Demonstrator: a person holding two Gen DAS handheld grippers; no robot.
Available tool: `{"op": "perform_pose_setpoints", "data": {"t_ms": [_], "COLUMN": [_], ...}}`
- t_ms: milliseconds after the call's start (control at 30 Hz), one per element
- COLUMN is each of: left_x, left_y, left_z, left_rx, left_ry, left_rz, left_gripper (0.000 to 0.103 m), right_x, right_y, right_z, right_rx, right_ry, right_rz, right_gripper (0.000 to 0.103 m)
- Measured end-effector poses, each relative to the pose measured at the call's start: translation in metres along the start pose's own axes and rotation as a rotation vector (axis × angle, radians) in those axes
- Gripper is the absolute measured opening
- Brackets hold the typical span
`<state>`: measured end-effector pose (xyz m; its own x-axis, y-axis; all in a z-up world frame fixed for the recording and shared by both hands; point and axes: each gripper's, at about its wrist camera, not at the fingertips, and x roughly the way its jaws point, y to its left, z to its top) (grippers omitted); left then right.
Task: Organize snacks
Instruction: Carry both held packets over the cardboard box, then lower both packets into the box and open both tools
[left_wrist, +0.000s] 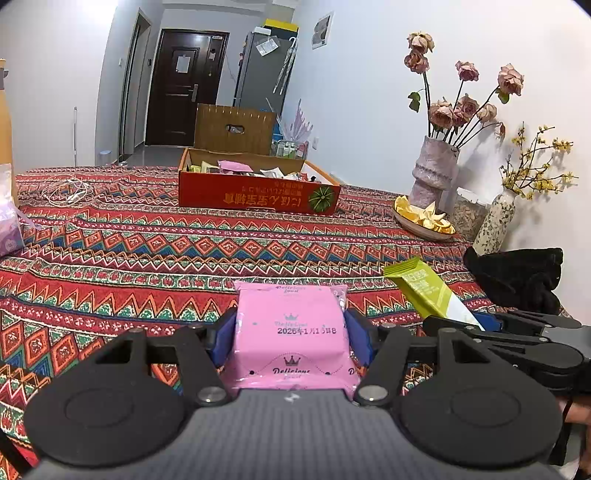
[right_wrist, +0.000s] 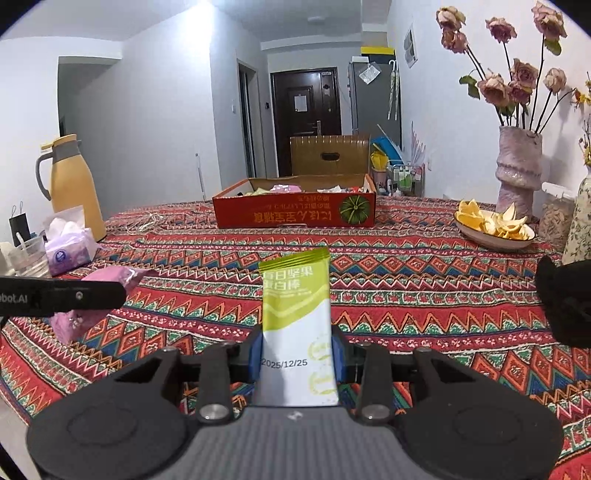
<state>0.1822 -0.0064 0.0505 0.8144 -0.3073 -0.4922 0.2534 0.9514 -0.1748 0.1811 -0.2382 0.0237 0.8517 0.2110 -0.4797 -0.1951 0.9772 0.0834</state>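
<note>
Left wrist view: the left claw (left_wrist: 291, 332) grips a pink snack packet (left_wrist: 291, 332); the right claw (right_wrist: 297, 350) grips a green nut bar (right_wrist: 295, 314). Both are mid-carry above the tabletop (left_wrist: 147, 236). Next, likely reach the red snack box (left_wrist: 255, 194) ahead and release inside.

Pink packet (left_wrist: 291, 339) reads "Delicious"; green packet (right_wrist: 297, 332) "2025/12/25".

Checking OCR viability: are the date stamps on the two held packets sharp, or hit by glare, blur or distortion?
Left wrist view: the pink packet is sharp, its date slightly smeared; no glare, ceiling light blown out top left. Right wrist view: the green packet is crisp, its date readable, lower part shaded. Both views: strong fisheye bending at the edges, dark corners.
</note>
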Motion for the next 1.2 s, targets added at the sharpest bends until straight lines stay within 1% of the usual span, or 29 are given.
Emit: {"op": "perform_pose_setpoints", "data": {"t_ms": [133,267,367,467,533,633,733,833,900,1000,1067,1100,1167,1200], "left_x": [0.004,0.018,0.036,0.06,0.083,0.134,0.187,0.241,0.276,0.325,0.352,0.366,0.388,0.397], "left_y": [0.004,0.009,0.017,0.022,0.027,0.038,0.047,0.052,0.057,0.063,0.068,0.072,0.082,0.085], "left_z": [0.009,0.033,0.063,0.1,0.126,0.167,0.198,0.222,0.234,0.245,0.246,0.246,0.241,0.236], "left_rx": [0.003,0.022,0.035,0.07,0.083,0.063,0.053,0.041,0.019,-0.006,-0.027,-0.047,-0.109,-0.125], "left_ry": [-0.011,-0.037,-0.062,-0.105,-0.118,-0.089,-0.061,-0.044,-0.023,0.0,0.001,0.011,0.032,0.045], "left_rz": [0.013,0.015,0.018,0.033,0.03,0.017,0.026,0.053,0.055,0.064,0.1,0.1,0.063,0.041], "left_gripper": [0.062,0.062,0.062,0.062,0.062,0.062,0.062,0.062,0.062,0.063,0.062,0.062,0.062,0.068], "right_x": [0.003,0.015,0.031,0.053,0.07,0.106,0.156,0.21,0.248,0.3,0.339,0.355,0.386,0.398], "right_y": [-0.001,-0.01,-0.013,-0.018,-0.022,-0.03,-0.042,-0.051,-0.058,-0.067,-0.074,-0.078,-0.084,-0.086], "right_z": [0.005,0.021,0.041,0.073,0.095,0.133,0.17,0.2,0.216,0.231,0.234,0.233,0.229,0.224], "right_rx": [0.008,0.043,0.012,-0.034,-0.065,-0.084,-0.07,-0.036,-0.002,0.045,0.075,0.087,0.101,0.1], "right_ry": [-0.011,-0.023,-0.045,-0.072,-0.085,-0.107,-0.102,-0.092,-0.085,-0.064,-0.05,-0.038,0.0,0.011], "right_rz": [0.007,0.07,0.079,0.093,0.096,0.119,0.139,0.142,0.136,0.129,0.109,0.094,0.058,0.041], "right_gripper": [0.035,0.035,0.035,0.035,0.035,0.035,0.035,0.035,0.035,0.035,0.036,0.036,0.036,0.037]}}
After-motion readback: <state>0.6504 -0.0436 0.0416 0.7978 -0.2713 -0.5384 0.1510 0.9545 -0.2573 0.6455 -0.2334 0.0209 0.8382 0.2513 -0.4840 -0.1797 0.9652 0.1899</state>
